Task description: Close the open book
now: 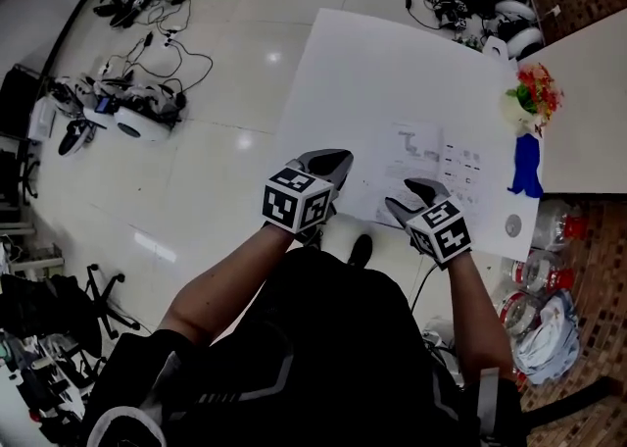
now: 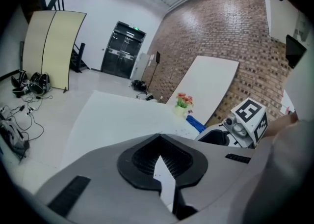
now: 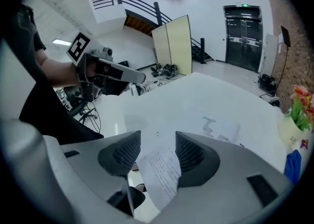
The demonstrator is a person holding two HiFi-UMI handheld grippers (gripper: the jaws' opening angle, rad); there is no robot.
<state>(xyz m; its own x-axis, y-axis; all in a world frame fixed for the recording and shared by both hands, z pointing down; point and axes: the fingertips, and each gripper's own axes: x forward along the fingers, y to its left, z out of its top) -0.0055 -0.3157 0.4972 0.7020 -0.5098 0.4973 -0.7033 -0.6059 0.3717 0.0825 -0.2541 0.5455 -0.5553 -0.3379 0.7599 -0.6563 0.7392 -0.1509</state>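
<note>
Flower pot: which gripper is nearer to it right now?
Right. The right gripper is over the open book, below-left of the flower pot; the left gripper is farther left.

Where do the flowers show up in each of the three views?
Head view: flowers upper right, at the right edge of the white table.
Left gripper view: flowers just right of centre, on the table's far side.
Right gripper view: flowers at the far right edge, mid-height.
Shared landmark: the blue object beside the flowers, in all three.
</note>
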